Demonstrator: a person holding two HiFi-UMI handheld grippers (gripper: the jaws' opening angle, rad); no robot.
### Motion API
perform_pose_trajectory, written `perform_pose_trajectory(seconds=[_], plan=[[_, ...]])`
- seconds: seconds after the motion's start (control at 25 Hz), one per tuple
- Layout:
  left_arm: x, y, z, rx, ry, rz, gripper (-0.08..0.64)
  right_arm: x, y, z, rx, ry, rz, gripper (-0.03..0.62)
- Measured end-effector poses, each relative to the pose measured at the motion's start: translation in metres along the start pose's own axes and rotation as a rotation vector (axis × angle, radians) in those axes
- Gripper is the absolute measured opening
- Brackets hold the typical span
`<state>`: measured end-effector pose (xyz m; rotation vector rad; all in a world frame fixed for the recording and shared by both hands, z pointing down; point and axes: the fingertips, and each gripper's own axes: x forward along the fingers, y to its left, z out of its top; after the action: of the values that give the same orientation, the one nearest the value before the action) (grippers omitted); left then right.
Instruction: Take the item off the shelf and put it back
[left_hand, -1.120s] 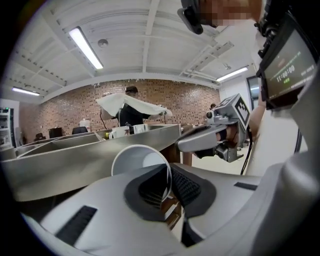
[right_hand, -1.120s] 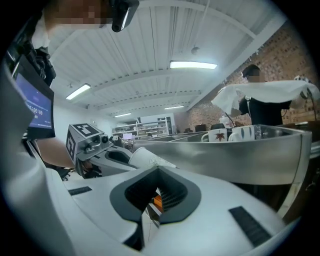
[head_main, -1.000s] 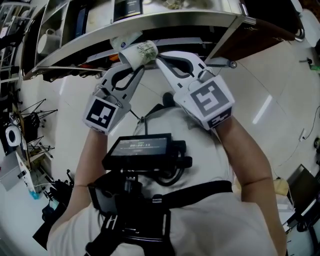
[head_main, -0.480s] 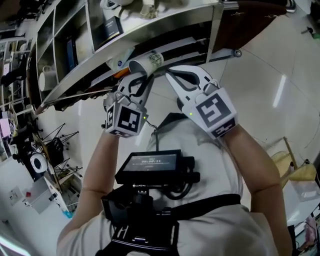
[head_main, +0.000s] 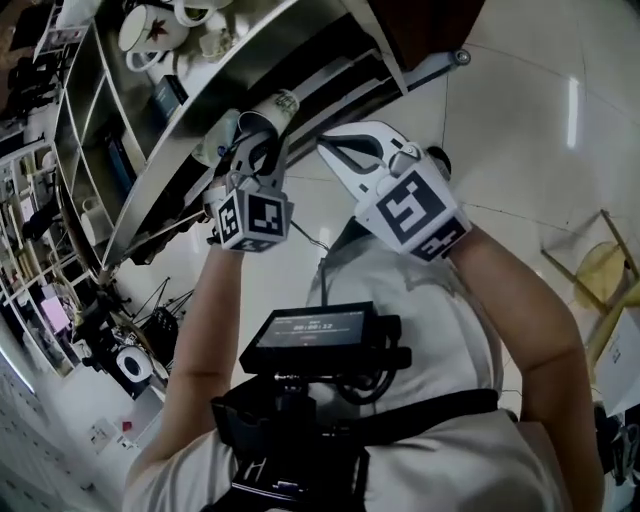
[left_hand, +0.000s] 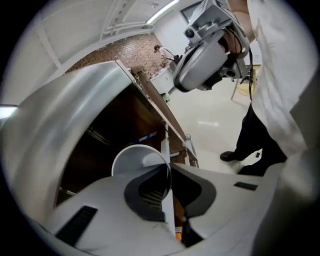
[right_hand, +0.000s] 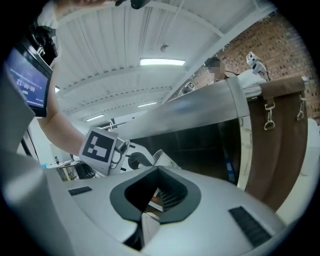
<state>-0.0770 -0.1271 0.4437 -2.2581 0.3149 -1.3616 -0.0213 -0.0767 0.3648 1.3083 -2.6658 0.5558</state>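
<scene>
Head view, nearest first: a black chest-mounted device with a lit screen (head_main: 310, 335) sits against the person's pale shirt. Above it, the left gripper (head_main: 258, 140) is clamped on the rim of a white paper cup with green print (head_main: 272, 110). The left gripper view shows the thin cup wall pinched edge-on between the pads, with the round mouth turned toward the camera. The right gripper (head_main: 326, 146) hangs just beside it, jaws together on nothing, touching neither cup nor shelf.

The cup lies tilted on its side just below and in front of the front lip of the silver metal shelf (head_main: 260, 45), clear of its boards. I judge the taking-off done and the return yet to come. What shows of the cup's inside looks empty.

To put it back well, remember that the hold is on a single paper wall, which will likely buckle if squeezed hard or swung. Keep the clamp light and the move slow. Roll the cup upright, lift it clear of the shelf lip, and bring the base in first. Part the jaws only once the base rests flat. The free gripper could steady the far side.

Beyond the lip, one tier of the shelf carries white mugs (head_main: 140, 28), one with a red mark; their contents are hidden. A neighbouring bay holds dark box-like things (head_main: 165, 95), too small to name.
</scene>
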Motion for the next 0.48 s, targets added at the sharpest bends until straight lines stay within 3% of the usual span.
perform_pose_trajectory(seconds=[0.16,0.32,0.48], plan=[[0.026,0.013,-0.019,-0.006,0.070,-0.001,0.015,-0.007,-0.011,-0.019,0.049,0.011,-0.036,0.008],[0.056,0.024,-0.047,-0.085,0.146,-0.041,0.016,-0.010,-0.015,-0.037,0.088,0.023,-0.058,0.008],[0.078,0.039,-0.062,-0.099,0.209,-0.060,0.017,-0.013,-0.015,-0.049,0.117,0.030,-0.072,0.009]])
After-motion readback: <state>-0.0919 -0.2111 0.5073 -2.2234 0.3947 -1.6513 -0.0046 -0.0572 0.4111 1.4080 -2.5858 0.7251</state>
